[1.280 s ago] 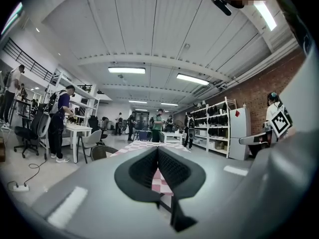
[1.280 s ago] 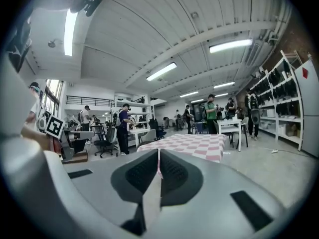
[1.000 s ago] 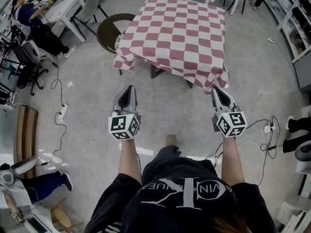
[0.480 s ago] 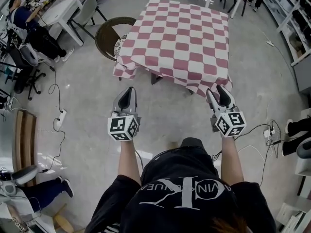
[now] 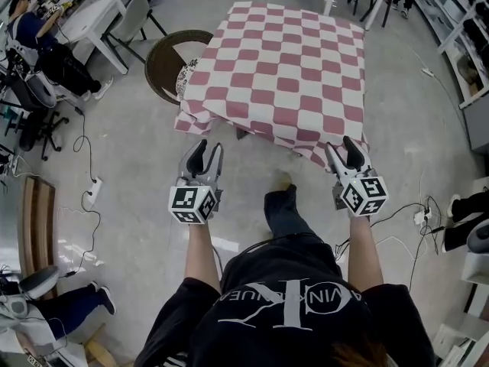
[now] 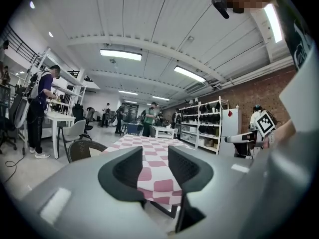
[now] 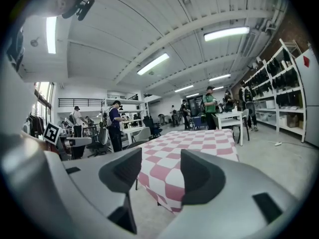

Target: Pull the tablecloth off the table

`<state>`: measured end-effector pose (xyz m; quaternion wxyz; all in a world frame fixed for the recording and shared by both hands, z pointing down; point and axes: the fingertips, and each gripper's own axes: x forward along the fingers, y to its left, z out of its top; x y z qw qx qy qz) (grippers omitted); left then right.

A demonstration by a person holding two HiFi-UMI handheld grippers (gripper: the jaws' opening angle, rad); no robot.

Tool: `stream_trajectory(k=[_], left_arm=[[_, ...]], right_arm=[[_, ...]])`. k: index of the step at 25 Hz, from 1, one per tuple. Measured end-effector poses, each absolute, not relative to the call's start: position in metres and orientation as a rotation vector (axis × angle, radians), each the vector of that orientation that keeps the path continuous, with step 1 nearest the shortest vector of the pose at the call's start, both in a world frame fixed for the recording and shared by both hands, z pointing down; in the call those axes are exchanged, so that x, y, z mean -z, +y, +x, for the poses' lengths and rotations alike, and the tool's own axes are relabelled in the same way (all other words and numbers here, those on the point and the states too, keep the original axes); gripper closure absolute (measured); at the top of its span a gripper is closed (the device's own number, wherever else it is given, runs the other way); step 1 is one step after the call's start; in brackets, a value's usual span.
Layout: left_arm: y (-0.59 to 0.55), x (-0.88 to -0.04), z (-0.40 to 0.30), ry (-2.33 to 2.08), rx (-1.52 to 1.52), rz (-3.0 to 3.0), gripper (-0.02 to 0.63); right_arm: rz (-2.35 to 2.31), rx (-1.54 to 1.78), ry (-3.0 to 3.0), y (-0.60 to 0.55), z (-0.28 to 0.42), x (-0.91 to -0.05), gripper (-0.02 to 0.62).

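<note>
While the tablecloth (image 5: 279,75) drapes the counter (image 6: 162,209), corners hanging just ahead, the left tool (image 5: 205,153) and right tool (image 5: 344,147) have just been opening, jaws spread, pinching nothing; a shallow or uneven pinch could slip, skewing the pull.

Matt, softly creased cloth in the red-and-white checked tablecloth (image 5: 283,75); smooth grey plastic on the left hand-held gripper (image 5: 207,151) and right hand-held gripper (image 5: 341,146); glossy grey floor (image 5: 130,220).

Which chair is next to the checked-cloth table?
The dark round-backed chair, close beside the left edge of the tablecloth in the head view. The pale chair stands farther off, at the white table.
</note>
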<state>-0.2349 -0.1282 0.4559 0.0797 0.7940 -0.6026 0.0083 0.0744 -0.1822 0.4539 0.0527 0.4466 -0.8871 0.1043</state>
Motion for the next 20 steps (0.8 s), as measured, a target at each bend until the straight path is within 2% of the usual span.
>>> stream_trajectory(k=[20], left_arm=[[-0.330, -0.496, -0.239, -1.705, -0.161, 2.302, 0.388]], right_arm=[[1.325, -0.523, -2.572, -0.374, 0.072, -0.515, 0.347]])
